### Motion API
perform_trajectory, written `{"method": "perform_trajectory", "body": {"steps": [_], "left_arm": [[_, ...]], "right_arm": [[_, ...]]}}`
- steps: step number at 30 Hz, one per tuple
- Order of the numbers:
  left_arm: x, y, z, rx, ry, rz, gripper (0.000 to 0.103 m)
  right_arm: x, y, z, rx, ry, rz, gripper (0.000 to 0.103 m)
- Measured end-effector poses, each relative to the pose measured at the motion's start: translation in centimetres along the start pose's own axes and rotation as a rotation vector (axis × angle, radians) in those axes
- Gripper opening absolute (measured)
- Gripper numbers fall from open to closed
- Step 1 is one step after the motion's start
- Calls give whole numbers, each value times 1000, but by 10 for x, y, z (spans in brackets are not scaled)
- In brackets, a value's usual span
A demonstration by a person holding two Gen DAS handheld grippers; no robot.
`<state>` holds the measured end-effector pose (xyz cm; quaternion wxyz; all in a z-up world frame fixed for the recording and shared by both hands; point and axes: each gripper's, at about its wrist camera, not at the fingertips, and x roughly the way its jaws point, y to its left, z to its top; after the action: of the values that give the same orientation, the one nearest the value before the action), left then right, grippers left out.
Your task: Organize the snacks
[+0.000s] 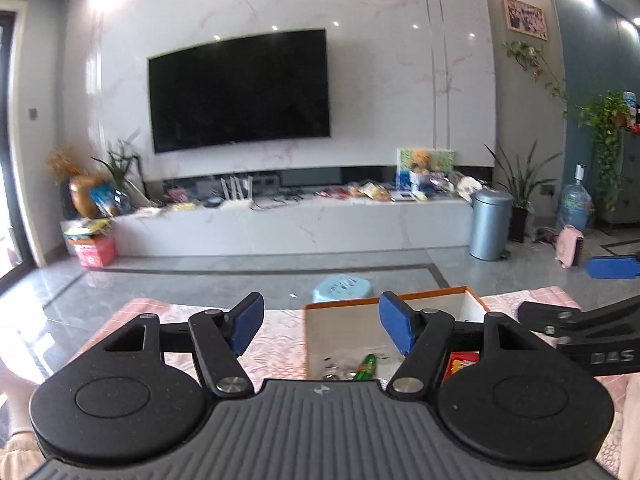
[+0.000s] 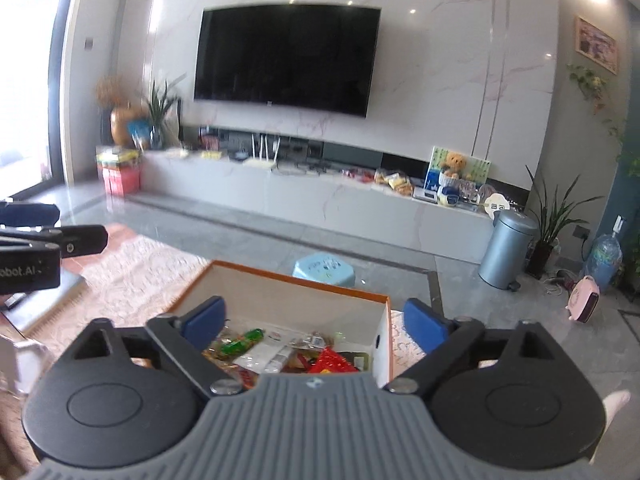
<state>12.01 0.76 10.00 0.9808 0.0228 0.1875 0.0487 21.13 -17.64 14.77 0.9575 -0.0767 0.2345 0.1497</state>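
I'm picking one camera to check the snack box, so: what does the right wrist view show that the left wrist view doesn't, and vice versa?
Only the right wrist view: most of the box's inside, with a green packet, a white packet and red wrappers, seen between the open, empty right gripper.
Only the left wrist view: the open, empty left gripper hiding much of the box's contents, and the dark cabinet at far right.
Both: the orange-edged box, pink tablecloth, light blue stool, TV and bin.
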Motion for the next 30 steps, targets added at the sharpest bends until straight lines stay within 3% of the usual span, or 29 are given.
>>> {"method": "perform_trajectory", "body": {"steps": [2, 4, 8, 13, 18, 26, 30], "left_arm": [[-12, 2, -5, -10, -30, 0, 79], [-24, 4, -10, -18, -64, 3, 90], [-45, 5, -22, -27, -132, 25, 93], [-58, 9, -37, -40, -143, 60, 94], [-50, 6, -53, -7, -82, 130, 94], [-21, 4, -79, 18, 67, 80, 94], [-14, 4, -94, 28, 105, 70, 94]], "right_arm": [[-20, 4, -7, 16, -30, 6, 99], [-37, 11, -14, 18, -56, 7, 99], [-74, 26, -30, 48, -140, -47, 99], [-104, 38, -56, 103, -201, -67, 99], [-109, 48, -81, 150, -223, -127, 99], [-84, 55, -107, 140, -140, -144, 99], [-62, 53, -114, 150, -82, -137, 99]]}}
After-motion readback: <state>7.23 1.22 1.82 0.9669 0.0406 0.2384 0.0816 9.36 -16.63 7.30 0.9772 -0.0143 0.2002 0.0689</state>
